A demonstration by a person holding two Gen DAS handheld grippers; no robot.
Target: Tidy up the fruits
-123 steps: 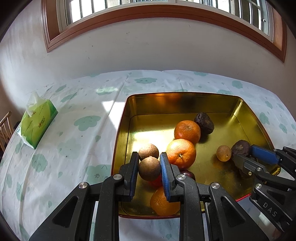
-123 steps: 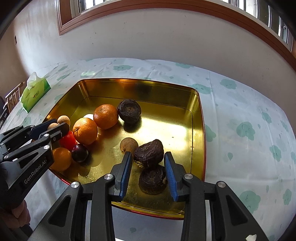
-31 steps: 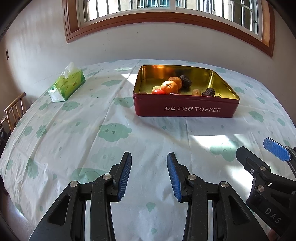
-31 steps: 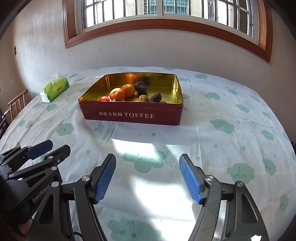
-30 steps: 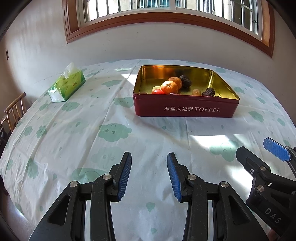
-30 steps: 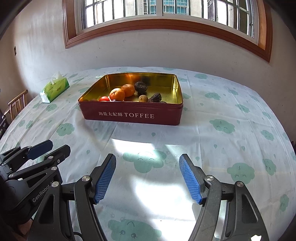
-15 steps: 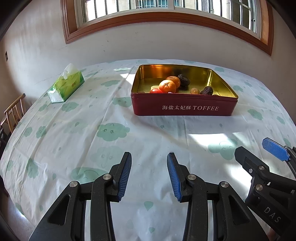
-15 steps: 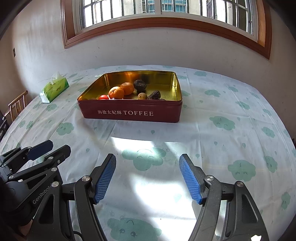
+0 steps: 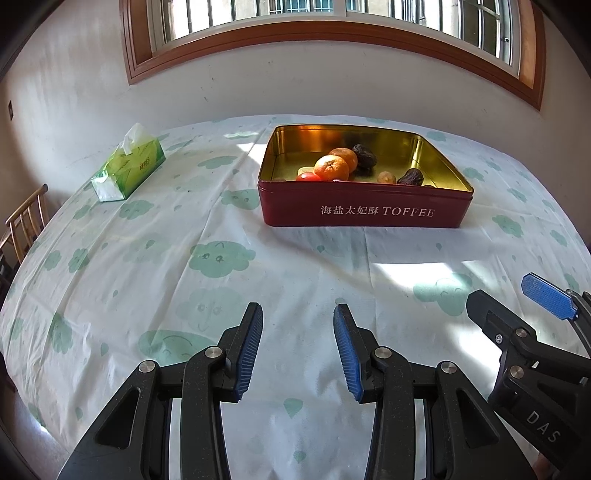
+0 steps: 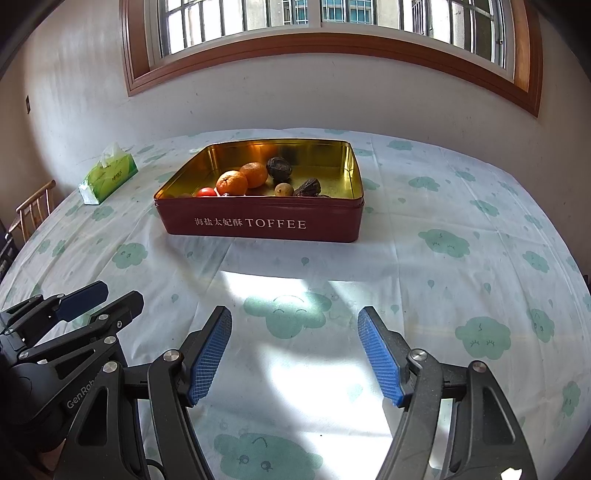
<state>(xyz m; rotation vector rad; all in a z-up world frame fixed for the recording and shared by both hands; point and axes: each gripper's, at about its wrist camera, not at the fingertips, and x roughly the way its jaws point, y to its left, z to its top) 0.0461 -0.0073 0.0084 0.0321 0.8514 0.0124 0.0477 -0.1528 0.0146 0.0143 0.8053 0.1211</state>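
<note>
Fruit's all piled in the dark red rectangular toffee tin (image 10: 266, 221) mid-frame, so both claws, left gripper (image 9: 297, 347) and right gripper (image 10: 295, 354), hang wide and empty at the bottom, probably done.

Well ahead of both tongs, a red toffee tin (image 10: 264, 221) is seen upright, lidless; 2 oranges (image 10: 242, 179), a tomato (image 10: 206, 192) and wrinkled dark fruits (image 10: 279, 168) are gathered inside.

Sunlight through the barred, wood-framed window (image 10: 332, 22) patches the cloud-print table (image 10: 461, 229); white wall (image 10: 332, 96), wooden chair (image 9: 26, 221) at left.
</note>
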